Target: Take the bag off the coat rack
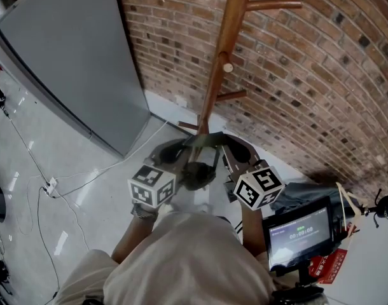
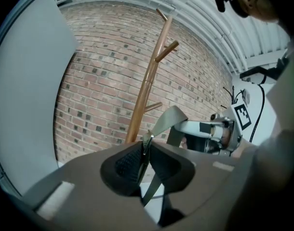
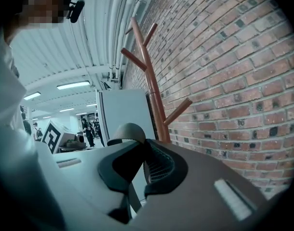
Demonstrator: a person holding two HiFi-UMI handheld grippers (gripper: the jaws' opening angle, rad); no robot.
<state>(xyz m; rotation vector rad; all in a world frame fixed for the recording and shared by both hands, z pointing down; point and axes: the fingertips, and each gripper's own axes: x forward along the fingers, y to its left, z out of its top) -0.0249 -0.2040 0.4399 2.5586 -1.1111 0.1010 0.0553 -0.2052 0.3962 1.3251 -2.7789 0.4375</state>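
Observation:
The wooden coat rack (image 1: 226,49) stands against the brick wall; it also shows in the left gripper view (image 2: 147,81) and the right gripper view (image 3: 154,90). A grey-olive bag strap (image 1: 203,138) spans between my two grippers just in front of the rack's foot. My left gripper (image 1: 175,150) is shut on the strap (image 2: 168,119) close to a metal ring, its pads (image 2: 130,162) pressed together. My right gripper (image 1: 235,150) is shut on a loop of the same strap (image 3: 127,129). A dark part of the bag (image 1: 197,173) hangs below, between the grippers.
A tall grey panel (image 1: 73,62) stands to the left of the rack. Cables (image 1: 54,186) trail over the pale floor at the left. A small monitor on a stand (image 1: 299,234) is close at my right. The brick wall (image 1: 321,75) is right behind the rack.

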